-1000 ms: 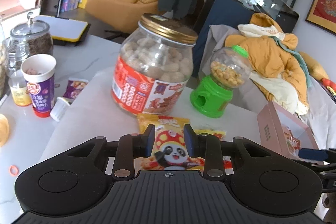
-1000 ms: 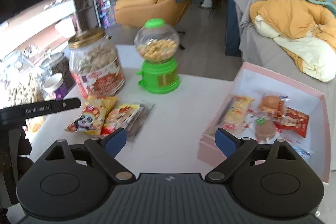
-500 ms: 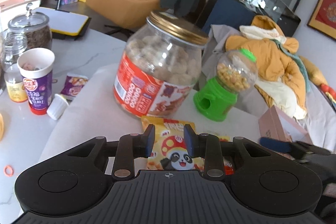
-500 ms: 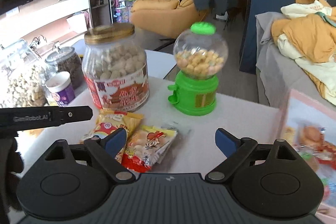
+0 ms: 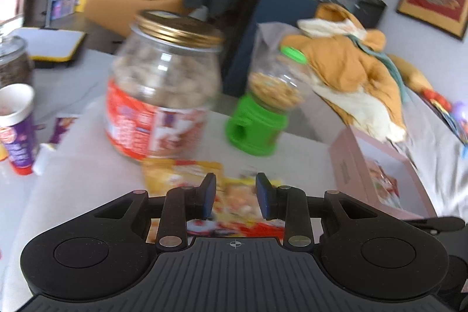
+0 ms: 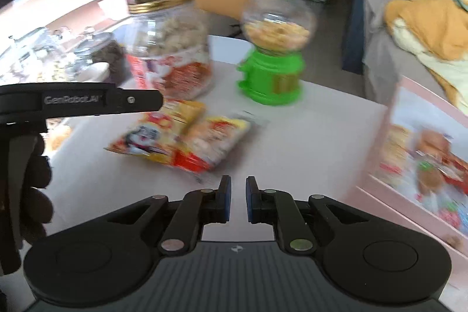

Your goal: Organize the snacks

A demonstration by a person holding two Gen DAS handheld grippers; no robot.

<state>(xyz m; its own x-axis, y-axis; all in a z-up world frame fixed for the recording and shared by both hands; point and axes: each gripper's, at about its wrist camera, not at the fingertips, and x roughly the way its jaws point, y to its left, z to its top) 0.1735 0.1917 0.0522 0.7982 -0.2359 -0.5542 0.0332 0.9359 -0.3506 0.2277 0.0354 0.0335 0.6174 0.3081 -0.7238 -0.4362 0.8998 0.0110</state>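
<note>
Two snack packets lie on the white table: a yellow panda packet (image 6: 155,133) and a yellow-red packet (image 6: 216,142) beside it. In the left wrist view the yellow-red packet (image 5: 239,203) lies under my left gripper (image 5: 236,196), whose jaws stand part open above it, touching nothing. My right gripper (image 6: 235,199) is nearly shut and empty, just short of the packets. A pink box (image 6: 424,142) with several snacks inside stands at the right; it also shows in the left wrist view (image 5: 377,165).
A large biscuit jar (image 5: 163,98) with a gold lid and a green candy dispenser (image 5: 263,113) stand behind the packets. A purple cup (image 5: 17,127) and glass jars (image 6: 99,54) stand at the left. A couch with orange bedding (image 5: 351,69) is behind.
My right gripper has gone from wide open to nearly shut and moved back right towards the box. My left gripper has shifted right, from over the panda packet to the yellow-red one.
</note>
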